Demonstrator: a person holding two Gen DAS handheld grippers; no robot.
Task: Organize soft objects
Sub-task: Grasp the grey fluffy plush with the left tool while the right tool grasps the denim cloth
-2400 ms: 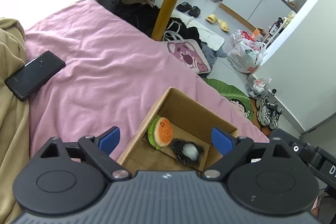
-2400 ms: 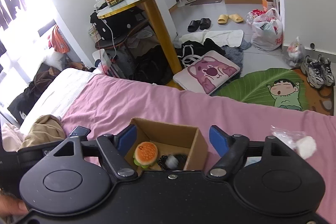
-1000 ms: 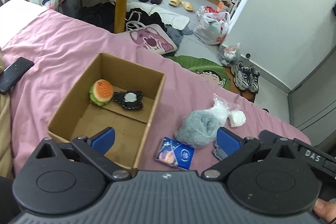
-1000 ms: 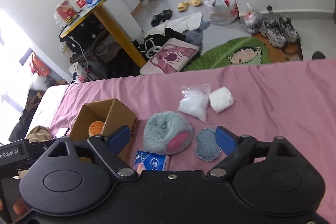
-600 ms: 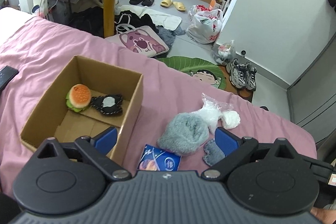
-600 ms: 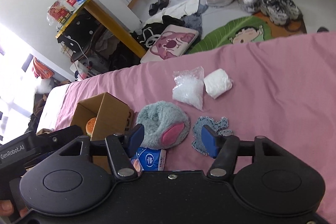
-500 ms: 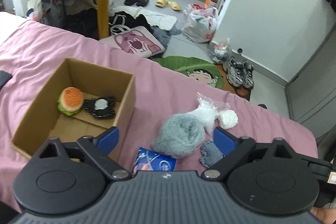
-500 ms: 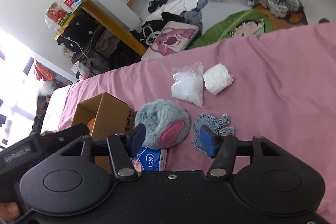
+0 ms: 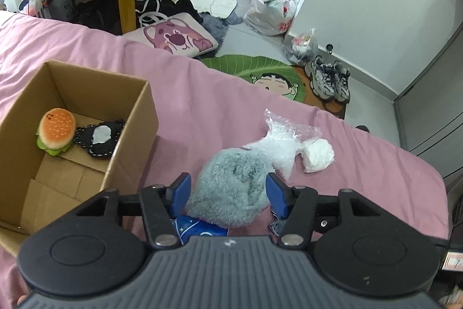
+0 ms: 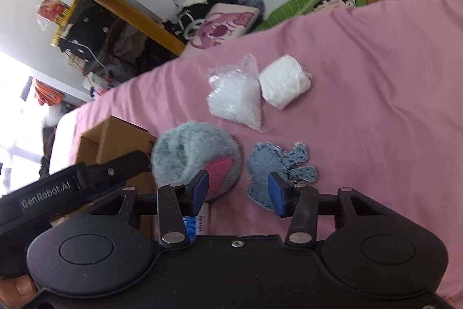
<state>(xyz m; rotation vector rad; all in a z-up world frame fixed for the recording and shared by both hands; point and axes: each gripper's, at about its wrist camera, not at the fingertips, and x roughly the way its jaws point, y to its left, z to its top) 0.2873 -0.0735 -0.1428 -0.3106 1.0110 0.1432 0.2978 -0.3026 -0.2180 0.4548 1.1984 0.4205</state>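
Note:
On the pink bed sheet [image 9: 202, 94] lies a grey fluffy plush [image 9: 231, 184] with a pink patch [image 10: 191, 155]. My left gripper [image 9: 228, 194] is shut on it, one blue pad against each side. My right gripper [image 10: 238, 190] hovers half-narrowed but open, over the gap between the plush and a flat blue denim patch [image 10: 275, 167]. To the left stands an open cardboard box [image 9: 127, 135], holding a burger plush [image 9: 56, 131] and a black patch [image 9: 99, 139].
A clear plastic bag [image 10: 234, 94] and a white wrapped bundle [image 10: 285, 83] lie beyond the plush. A blue packet [image 9: 199, 228] pokes out under it. The bed's far edge drops to a floor with a green mat [image 9: 260, 74], shoes and bags.
Both grippers moved right from the box to the loose items and lowered. Both jaws narrowed; the left one now presses on the grey plush.

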